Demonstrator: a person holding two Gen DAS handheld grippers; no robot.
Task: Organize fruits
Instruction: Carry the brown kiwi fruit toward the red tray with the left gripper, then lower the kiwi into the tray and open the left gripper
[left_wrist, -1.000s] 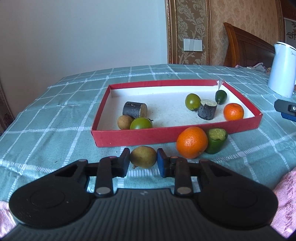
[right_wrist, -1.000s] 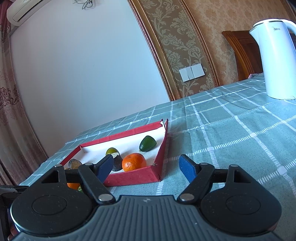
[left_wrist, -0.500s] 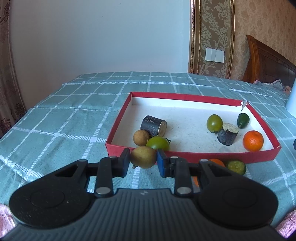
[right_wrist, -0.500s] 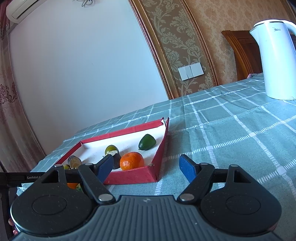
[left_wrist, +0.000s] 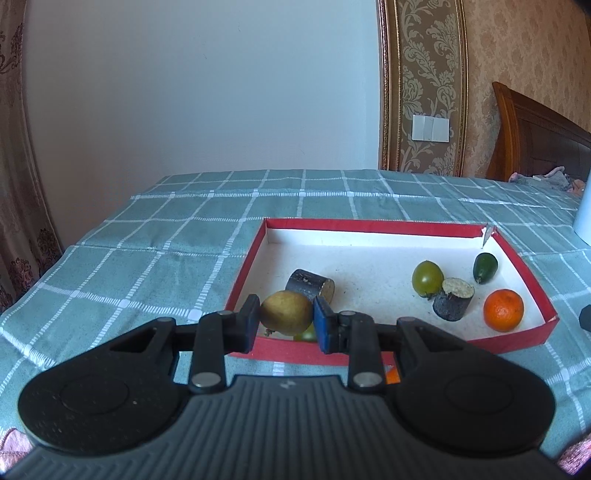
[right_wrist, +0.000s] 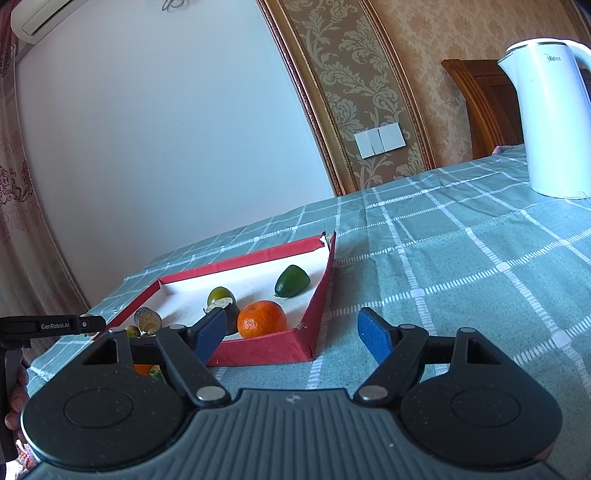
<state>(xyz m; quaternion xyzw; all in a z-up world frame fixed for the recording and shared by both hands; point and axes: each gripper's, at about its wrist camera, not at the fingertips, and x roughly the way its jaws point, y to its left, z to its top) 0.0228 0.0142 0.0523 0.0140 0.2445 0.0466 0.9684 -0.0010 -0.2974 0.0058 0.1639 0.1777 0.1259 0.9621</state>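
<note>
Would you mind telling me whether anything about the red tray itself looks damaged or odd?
Yes: the red tray's far right corner is torn, with its walls split apart and a loose flap sticking up; the right wrist view shows the same gap. Otherwise the tray sits flat on the checked tablecloth.
</note>
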